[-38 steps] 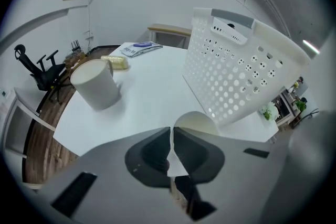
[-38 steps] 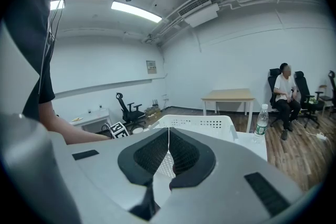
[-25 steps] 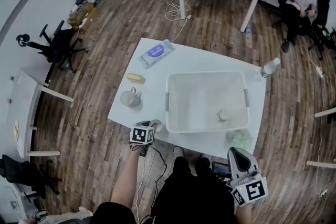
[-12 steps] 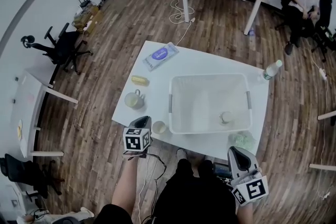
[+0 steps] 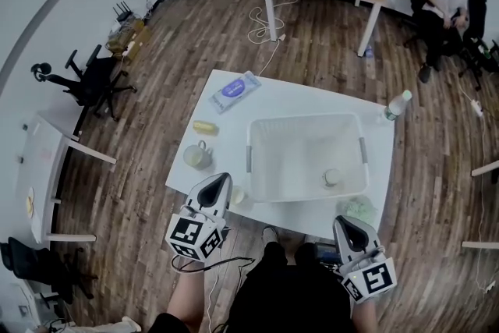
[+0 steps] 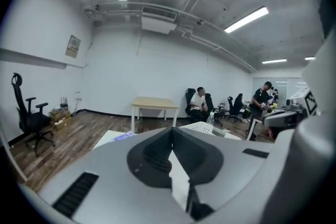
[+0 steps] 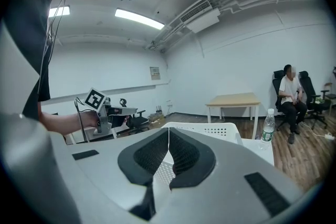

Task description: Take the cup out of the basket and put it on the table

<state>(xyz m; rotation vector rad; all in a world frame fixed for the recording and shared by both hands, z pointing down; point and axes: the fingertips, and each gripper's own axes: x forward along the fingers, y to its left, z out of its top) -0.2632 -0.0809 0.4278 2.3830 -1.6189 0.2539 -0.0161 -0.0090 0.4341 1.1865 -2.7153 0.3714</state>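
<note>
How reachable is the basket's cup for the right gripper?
Probably yes: the basket is open-topped and the cup lies uncovered near the right gripper, whose shut jaws must open first.

The white worktop [image 5: 312,99] carries a white basket [image 5: 306,119], a wipes pack [image 5: 235,90], a mug [image 5: 196,157], a yellow item [image 5: 205,128] and a water bottle [image 5: 396,105].

The small pale cup [image 5: 238,197] just right of the left gripper [image 5: 221,178], whose empty jaws have just been closing, is half covered by its grey nose; the round thing [image 5: 332,178] in the white plastic basket [image 5: 306,123] ahead of the right gripper [image 5: 344,220] is too small to identify; the person's forearms [image 5: 184,294] run off the lower edge.
</note>
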